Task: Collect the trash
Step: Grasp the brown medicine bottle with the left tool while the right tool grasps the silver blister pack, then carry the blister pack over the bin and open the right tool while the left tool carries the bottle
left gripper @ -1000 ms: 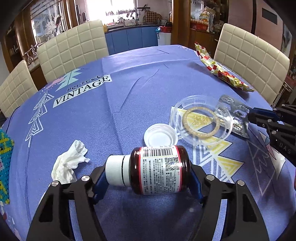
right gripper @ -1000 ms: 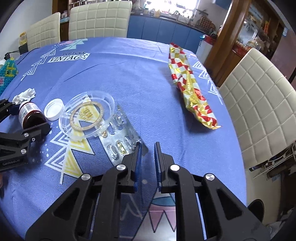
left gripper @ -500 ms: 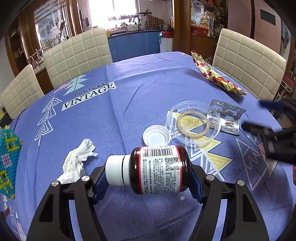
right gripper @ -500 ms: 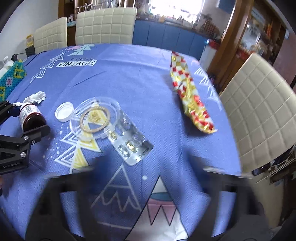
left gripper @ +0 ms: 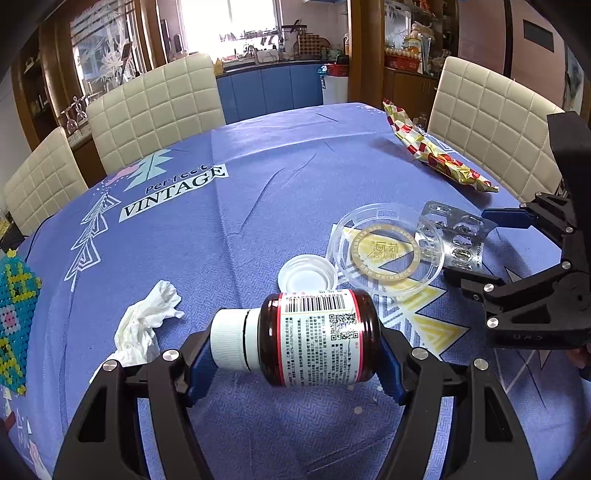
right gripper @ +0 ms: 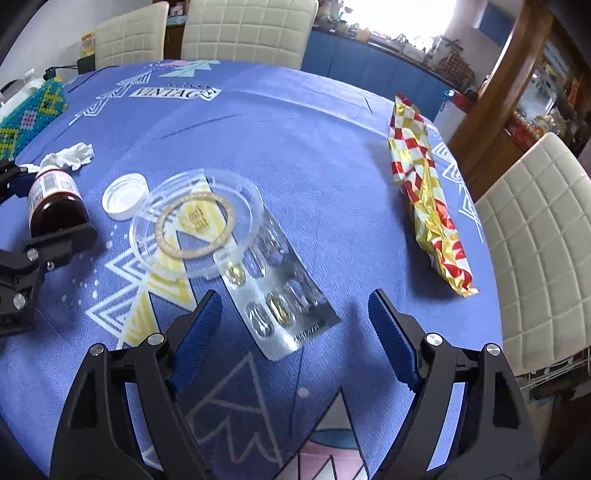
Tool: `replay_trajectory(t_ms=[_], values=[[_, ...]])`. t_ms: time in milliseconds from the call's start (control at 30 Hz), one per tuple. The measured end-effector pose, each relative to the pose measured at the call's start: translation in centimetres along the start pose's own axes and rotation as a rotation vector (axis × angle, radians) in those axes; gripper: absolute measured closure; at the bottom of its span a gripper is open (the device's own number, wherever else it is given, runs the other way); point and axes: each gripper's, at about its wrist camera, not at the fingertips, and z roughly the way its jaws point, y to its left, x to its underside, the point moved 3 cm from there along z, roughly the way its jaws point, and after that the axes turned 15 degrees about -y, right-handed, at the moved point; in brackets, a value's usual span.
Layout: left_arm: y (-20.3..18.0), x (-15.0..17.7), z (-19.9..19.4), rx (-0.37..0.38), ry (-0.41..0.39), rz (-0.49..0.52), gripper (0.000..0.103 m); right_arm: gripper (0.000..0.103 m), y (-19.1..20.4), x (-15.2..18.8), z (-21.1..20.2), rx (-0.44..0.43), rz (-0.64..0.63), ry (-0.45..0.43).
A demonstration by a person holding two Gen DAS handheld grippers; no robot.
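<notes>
Two grippers work the bench: the left gripper point(left gripper: 295, 354) clenches a pill bottle point(left gripper: 317, 336) while the right gripper point(right gripper: 295, 321), jaws spread, should straddle the blister pack point(right gripper: 280, 295) at 12 o'clock squarely before closing.

This is a home dining room opening onto a kitchen: a round tabletop point(left gripper: 258, 192) under a printed blue tablecloth point(right gripper: 295, 122) is ringed by cream quilted dining chairs point(left gripper: 155, 107), with another chair point(right gripper: 539, 236) at the far side. Behind them runs a row of blue kitchen cabinets point(left gripper: 273, 88) topped by a dish rack point(left gripper: 258, 40) under a bright window point(left gripper: 225, 22). Wine glasses point(left gripper: 74, 112) hang by a dark wooden cabinet on the left, and wooden shelves point(left gripper: 406, 40) crowded with household goods (small packets and jars, too small to make out) stand on the right.
</notes>
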Motion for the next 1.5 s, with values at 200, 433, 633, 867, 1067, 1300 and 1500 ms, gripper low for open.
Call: replay_trajectory(t_ms=[200, 433, 633, 867, 1067, 1300, 1500], values=[[-0.1, 0.1, 0.1, -0.009, 0.009, -0.01, 0.035, 0.061, 0.6, -0.3, 0.1, -0.072, 0.035, 0.006], [-1.0, -0.3, -0.5, -0.003, -0.004, 0.002, 0.035, 0.067, 1.1, 0.4, -1.9, -0.072, 0.028, -0.018], [-3.8, -1.2, -1.5, 0.045, -0.032, 0.043, 0.035, 0.067, -0.7, 1.6, -4.3, -0.022, 0.055, -0.023], [-9.4, -1.4, -2.7, 0.138, -0.052, 0.114, 0.035, 0.067, -3.7, 4.0, -7.7, 0.05, 0.091, -0.023], [-14.3, -1.8, -3.5, 0.214, -0.071, 0.18, 0.035, 0.067, -6.5, 6.2, -10.2, 0.114, 0.128, -0.015], [-19.0, -2.6, -4.1, 0.276, -0.09, 0.23, 0.035, 0.067, -10.1, 8.8, -12.9, 0.185, 0.188, -0.01], [-23.1, -3.3, -4.2, 0.327, -0.102, 0.269, 0.035, 0.067, -13.1, 11.0, -15.3, 0.239, 0.23, -0.008]])
